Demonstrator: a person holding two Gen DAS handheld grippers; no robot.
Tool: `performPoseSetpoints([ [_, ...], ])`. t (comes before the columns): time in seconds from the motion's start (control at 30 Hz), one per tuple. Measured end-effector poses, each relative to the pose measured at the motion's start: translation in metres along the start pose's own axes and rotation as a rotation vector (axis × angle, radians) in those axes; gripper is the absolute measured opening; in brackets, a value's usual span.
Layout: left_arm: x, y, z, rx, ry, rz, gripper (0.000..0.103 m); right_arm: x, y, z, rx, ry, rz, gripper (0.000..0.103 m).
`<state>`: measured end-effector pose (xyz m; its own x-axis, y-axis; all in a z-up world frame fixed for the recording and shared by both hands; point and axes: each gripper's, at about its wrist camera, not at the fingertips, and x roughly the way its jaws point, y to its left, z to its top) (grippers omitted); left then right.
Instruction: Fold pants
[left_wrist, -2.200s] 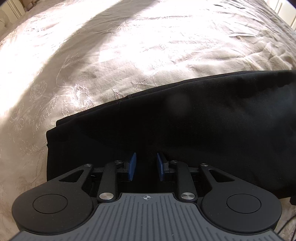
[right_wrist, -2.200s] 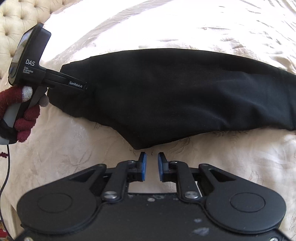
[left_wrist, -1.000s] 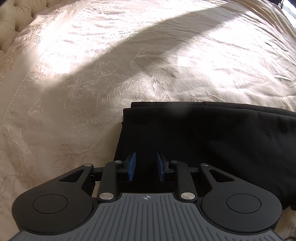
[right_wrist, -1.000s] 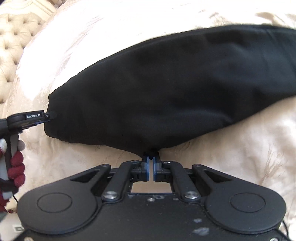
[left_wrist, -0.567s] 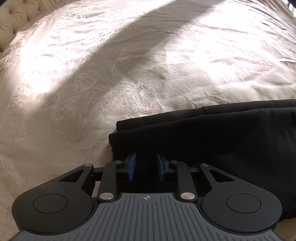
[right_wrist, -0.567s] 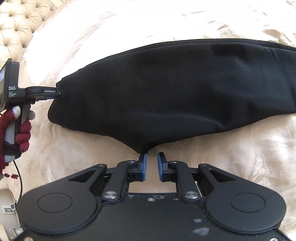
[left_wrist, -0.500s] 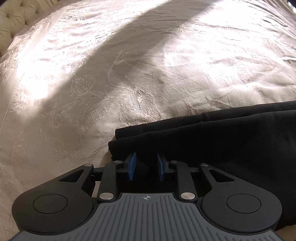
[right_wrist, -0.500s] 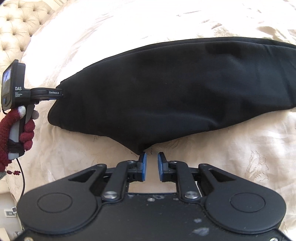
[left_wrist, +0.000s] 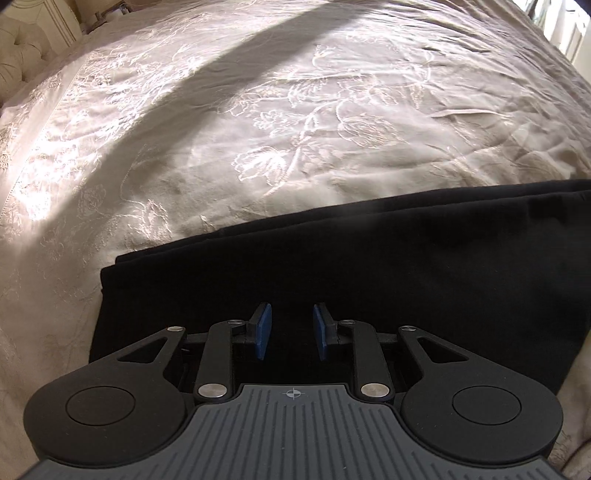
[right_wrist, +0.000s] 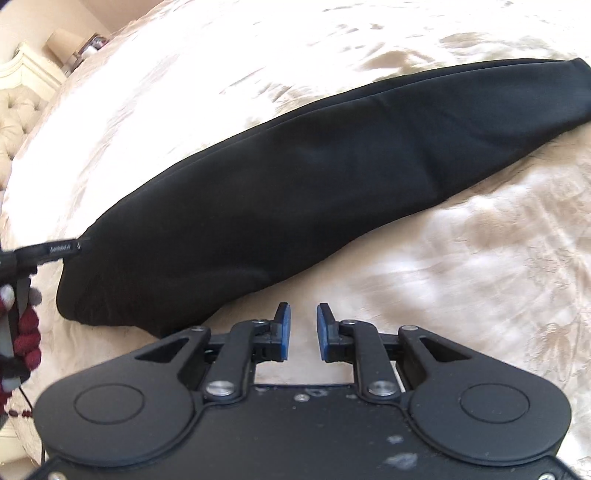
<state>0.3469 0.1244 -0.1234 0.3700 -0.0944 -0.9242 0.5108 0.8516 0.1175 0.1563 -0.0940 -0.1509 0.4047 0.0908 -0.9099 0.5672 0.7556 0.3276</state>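
Black pants (right_wrist: 295, 192) lie folded lengthwise on the bed (left_wrist: 295, 129). The left tool (left_wrist: 291, 330) hovers released over them. The right tool (right_wrist: 303, 330) hangs released beside them.

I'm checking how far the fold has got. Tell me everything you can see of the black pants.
The black pants lie flat on the cream embroidered bedspread as one long, narrow band, apparently folded lengthwise, with stacked edges along the far side. The cloth looks soft, matte and plain, barely wrinkled. The left gripper sits open over one end; whether it touches is unclear. The right gripper, open, is beside the near edge, clear of the pants.
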Motion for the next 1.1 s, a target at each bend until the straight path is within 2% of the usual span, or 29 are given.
performPoseSetpoints([
  [0.13,0.011,-0.035,-0.012,0.000,0.052,-0.024,0.024,-0.010,-0.042,0.015,0.019,-0.041,-0.045,0.020],
  [0.27,0.031,-0.061,0.000,0.026,0.076,0.060,0.024,-0.023,-0.091,0.037,0.014,-0.080,-0.086,0.022],
  [0.47,0.043,-0.061,0.029,-0.101,0.098,0.094,0.024,-0.042,-0.158,0.084,-0.031,-0.158,-0.163,0.025],
  [0.6,0.045,-0.063,0.030,-0.137,0.105,0.130,0.024,-0.054,-0.206,0.131,-0.060,-0.237,-0.234,0.038],
  [0.77,0.046,-0.070,0.027,-0.091,0.103,0.173,0.024,-0.051,-0.244,0.181,-0.072,-0.307,-0.333,0.042],
  [0.87,0.047,-0.068,0.027,-0.090,0.108,0.172,0.024,-0.048,-0.264,0.205,-0.066,-0.328,-0.376,0.043],
  [1.0,0.046,-0.065,0.029,-0.096,0.113,0.164,0.024,-0.040,-0.283,0.226,-0.068,-0.329,-0.397,0.044],
  [1.1,0.048,-0.067,0.029,-0.092,0.111,0.166,0.024,-0.035,-0.293,0.233,-0.062,-0.318,-0.374,0.044],
])
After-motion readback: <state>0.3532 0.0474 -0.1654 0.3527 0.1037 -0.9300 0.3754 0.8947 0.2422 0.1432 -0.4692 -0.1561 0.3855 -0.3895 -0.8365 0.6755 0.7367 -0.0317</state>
